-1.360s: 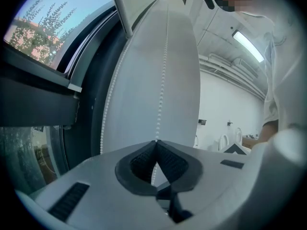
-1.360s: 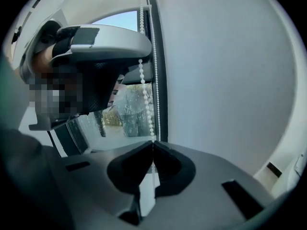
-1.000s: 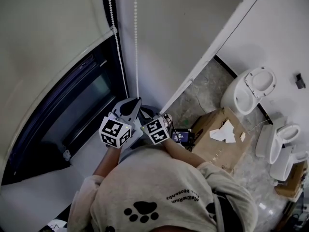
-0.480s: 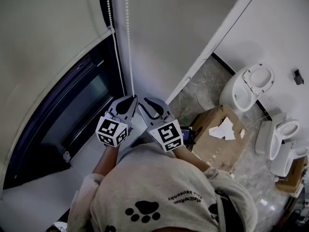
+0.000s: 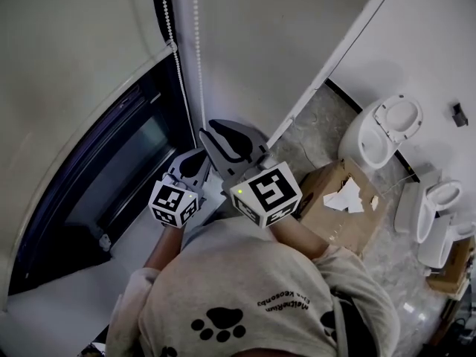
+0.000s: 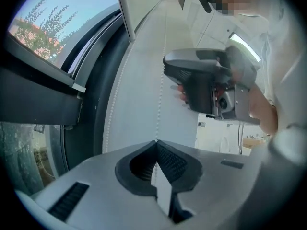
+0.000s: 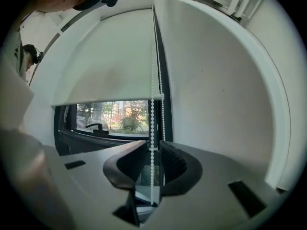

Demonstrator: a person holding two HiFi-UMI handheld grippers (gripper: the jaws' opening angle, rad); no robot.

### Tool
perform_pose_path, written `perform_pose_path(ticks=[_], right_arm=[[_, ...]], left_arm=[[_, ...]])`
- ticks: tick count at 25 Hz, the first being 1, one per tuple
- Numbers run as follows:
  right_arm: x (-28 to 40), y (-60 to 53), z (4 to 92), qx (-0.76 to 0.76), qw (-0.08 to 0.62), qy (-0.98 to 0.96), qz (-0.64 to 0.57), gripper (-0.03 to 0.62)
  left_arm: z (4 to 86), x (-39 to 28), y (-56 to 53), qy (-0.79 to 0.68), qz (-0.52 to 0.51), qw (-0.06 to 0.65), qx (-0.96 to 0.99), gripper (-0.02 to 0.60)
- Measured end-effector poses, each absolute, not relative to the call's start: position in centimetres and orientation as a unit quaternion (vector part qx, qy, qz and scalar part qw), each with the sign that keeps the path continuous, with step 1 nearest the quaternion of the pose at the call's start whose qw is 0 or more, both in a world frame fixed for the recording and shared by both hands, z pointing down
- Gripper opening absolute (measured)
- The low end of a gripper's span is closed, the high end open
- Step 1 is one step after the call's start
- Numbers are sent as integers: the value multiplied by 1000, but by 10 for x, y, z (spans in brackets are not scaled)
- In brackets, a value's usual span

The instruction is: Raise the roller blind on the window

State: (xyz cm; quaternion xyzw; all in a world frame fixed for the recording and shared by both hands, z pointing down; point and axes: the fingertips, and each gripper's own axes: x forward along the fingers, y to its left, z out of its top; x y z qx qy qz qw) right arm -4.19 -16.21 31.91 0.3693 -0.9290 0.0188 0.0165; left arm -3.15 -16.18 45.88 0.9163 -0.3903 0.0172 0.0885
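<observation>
The right gripper (image 7: 152, 146) had just let go. Its jaws had sprung wide and then begun easing in again, and they stood apart with the bead chain (image 7: 152, 75) hanging free between the ribbed black pads, touching neither. In the head view it had climbed from beside the left gripper to above it, further up the same strand. The left gripper (image 6: 156, 143) had not stirred. Its jaws were pressed together on the chain, which ran straight into the seam between them, so it kept the strand taut while the right one reset. That read as the return half of a hand-over-hand pull, and the likely next step was for the right to close higher up and draw down again. The roller blind (image 7: 110, 56) hung low, its bottom bar (image 7: 105, 100) covering most of the window (image 7: 112, 119), with only a band of trees and buildings showing beneath, so much of the raising remained.

The chain was a loop of small white beads, two strands side by side against the dark frame (image 7: 64, 128), with what looked like a small white joiner level with the right jaw tips. The blind was smooth, matt, pale cloth, flat and unwrinkled. The gripper bodies were grey moulded plastic with finely ridged pads, and the wall (image 7: 220, 90) was plain and smooth
</observation>
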Motion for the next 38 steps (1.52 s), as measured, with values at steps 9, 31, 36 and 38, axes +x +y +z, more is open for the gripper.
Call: perform_pose_path(ticks=[9,31,36,38], right_arm=[[-49,-171,289,379,30,-924,-32,11],[-52,-171,360,392,63,-918,-1,9],[-49,-167,379,398,63,-915,-2,9],[-50,-166,381,398,62,-915,0,9]], left_arm=[[458,-30,-162,-388,16,85,918,8],[523,-34,-149,-380,44,122,916,9],[544,-35,-141,-376,49,144,914,9],[545,-35,-142,-376,49,141,914,9]])
